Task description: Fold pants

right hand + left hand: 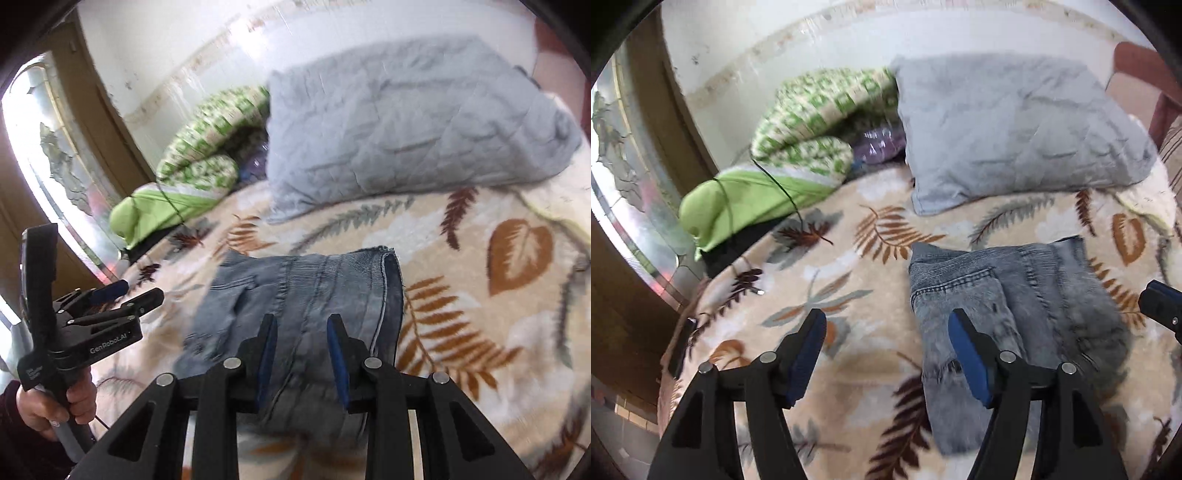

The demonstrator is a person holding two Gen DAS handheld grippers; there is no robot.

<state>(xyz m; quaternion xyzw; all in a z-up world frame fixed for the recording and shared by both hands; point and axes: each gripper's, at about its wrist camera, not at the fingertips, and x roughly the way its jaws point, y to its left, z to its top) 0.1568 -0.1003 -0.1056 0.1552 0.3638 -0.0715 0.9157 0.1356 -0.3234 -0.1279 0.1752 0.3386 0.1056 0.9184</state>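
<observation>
Folded pants (306, 306) lie under the parted right tongs (302, 325).

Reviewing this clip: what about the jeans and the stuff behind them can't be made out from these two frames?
- Folded grey-blue denim jeans: near end hidden behind the right gripper in the right wrist view, and motion-blurred.
- Same jeans, left wrist view: lower part covered by a finger of the left gripper.
- Purple item: mostly hidden between the green patterned quilt and grey pillow; too blurred to identify.
</observation>
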